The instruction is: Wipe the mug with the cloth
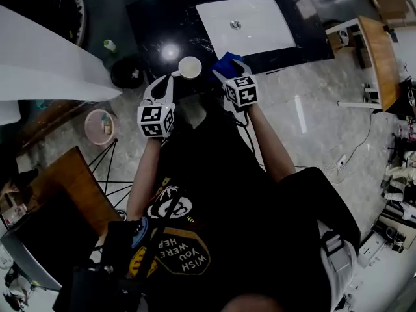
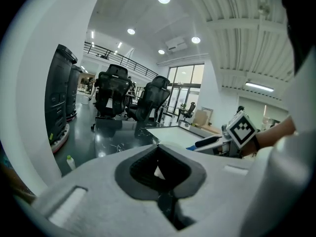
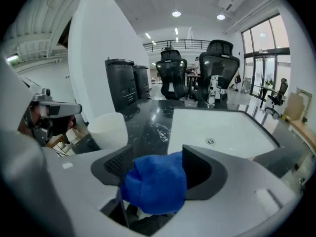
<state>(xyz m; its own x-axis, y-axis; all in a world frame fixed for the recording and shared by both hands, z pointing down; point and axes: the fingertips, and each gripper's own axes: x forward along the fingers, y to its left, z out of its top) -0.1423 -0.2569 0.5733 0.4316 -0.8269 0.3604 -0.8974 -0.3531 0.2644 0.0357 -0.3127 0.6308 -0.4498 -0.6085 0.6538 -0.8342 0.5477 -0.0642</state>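
My left tongs (image 1: 171,77) are shut on the mug (image 1: 190,67) by its handle, I think, just left of the sink (image 1: 260,34); my right tongs (image 3: 158,158) gape wide, so the loose cloth (image 3: 155,184) between them could fall.

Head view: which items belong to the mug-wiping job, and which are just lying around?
Job: mug, blue cloth, left gripper, right gripper.
Lying about: white sink, green-capped bottle, pink bucket.
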